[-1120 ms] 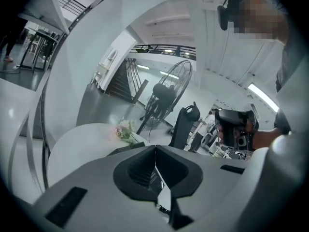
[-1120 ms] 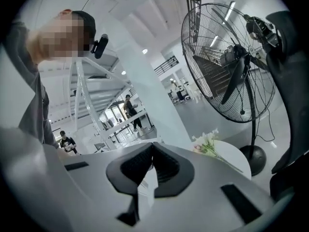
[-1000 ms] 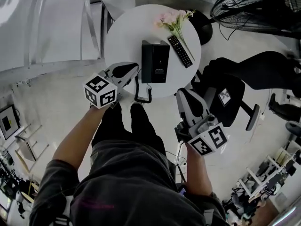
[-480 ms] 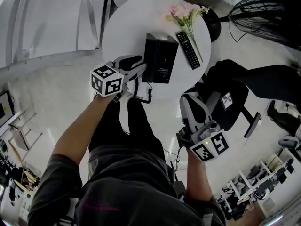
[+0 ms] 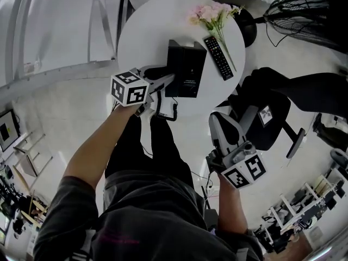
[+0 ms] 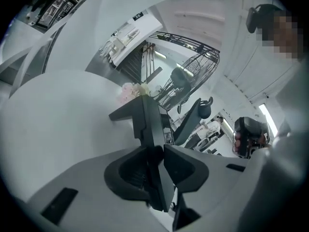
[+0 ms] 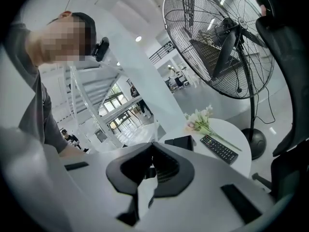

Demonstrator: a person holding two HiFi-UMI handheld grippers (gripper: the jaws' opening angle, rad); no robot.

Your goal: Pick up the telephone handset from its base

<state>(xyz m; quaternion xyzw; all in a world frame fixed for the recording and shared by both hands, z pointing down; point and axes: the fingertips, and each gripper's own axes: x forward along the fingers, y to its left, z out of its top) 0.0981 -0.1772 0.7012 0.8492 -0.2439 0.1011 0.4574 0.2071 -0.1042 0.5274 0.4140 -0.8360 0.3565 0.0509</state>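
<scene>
Closing on the handset (image 5: 175,64): left gripper (image 5: 165,81) has just been narrowing its jaws. Its own view shows the handset's near end between the pads, which look to be against both sides, so a pinch, not yet lifted. Handset lies along the left side of the base (image 5: 193,72), on the table (image 5: 141,39) toward the person's edge.

To do it well:
- Squeeze fully before any pull.
- Keep the grip centred so the bar doesn't twist out.
- Lift straight up off the cradle, then draw back slowly.

Cord (image 5: 173,113) hangs off the near table edge, so it may tug the base along; nothing pins the base down. Right gripper (image 5: 217,119) is pressed together and empty, low off the table beside a chair (image 5: 272,118). It could steady the base if that drags.

Surface: round white top, smooth, mostly bare. Remote (image 5: 218,57) just right of the base, flowers (image 5: 213,14) at the far rim, both apart from the grip.

Room: pale glossy floor (image 5: 54,107), big fan (image 5: 307,10) far right, white stair frame (image 5: 100,26) on the left.
</scene>
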